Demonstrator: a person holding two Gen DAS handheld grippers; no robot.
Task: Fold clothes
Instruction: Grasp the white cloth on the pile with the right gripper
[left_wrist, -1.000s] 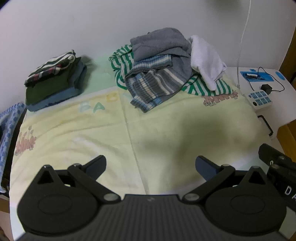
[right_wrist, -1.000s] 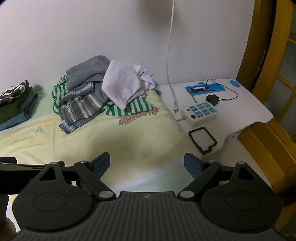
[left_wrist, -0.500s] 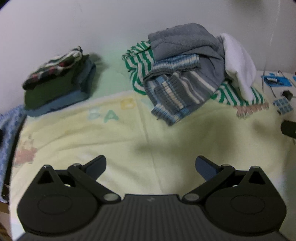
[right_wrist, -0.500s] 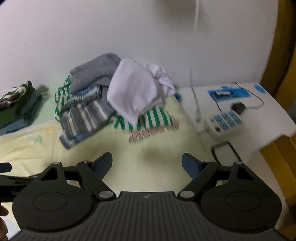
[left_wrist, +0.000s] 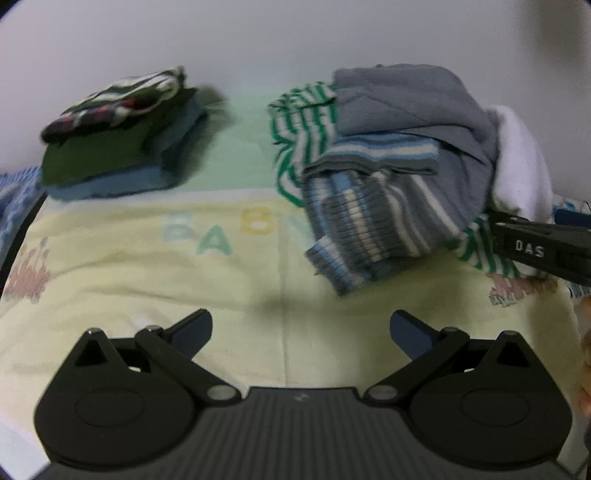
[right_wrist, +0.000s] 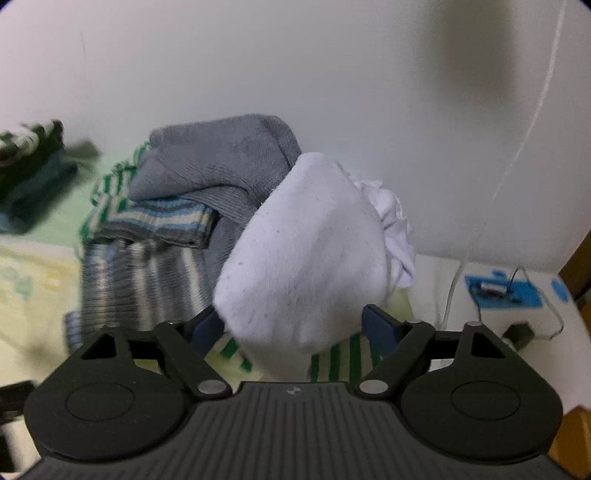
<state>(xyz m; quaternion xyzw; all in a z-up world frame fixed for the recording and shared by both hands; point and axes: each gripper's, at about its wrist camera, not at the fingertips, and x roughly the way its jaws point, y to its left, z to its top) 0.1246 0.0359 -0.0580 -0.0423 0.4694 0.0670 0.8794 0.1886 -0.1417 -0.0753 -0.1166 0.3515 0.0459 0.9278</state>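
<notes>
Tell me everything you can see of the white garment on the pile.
The white garment is plain, soft-looking cloth, unfolded, bunched at the right end of the clothes pile. A smooth rounded lobe hangs toward the camera; a crumpled part lies behind it. It rests on the grey top and the green-striped piece. Its lower edge sits between the fingers of the right gripper, which are closing; pad contact is unclear.

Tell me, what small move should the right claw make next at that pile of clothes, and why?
Probably finish closing on the white garment. Its lower edge already hangs between the fingers of the right gripper, whose jaws are closing, though the pads do not clearly press on it yet. It lies on top of the unfolded pile, so it should lift free first. The left gripper is open over the yellow blanket.
</notes>
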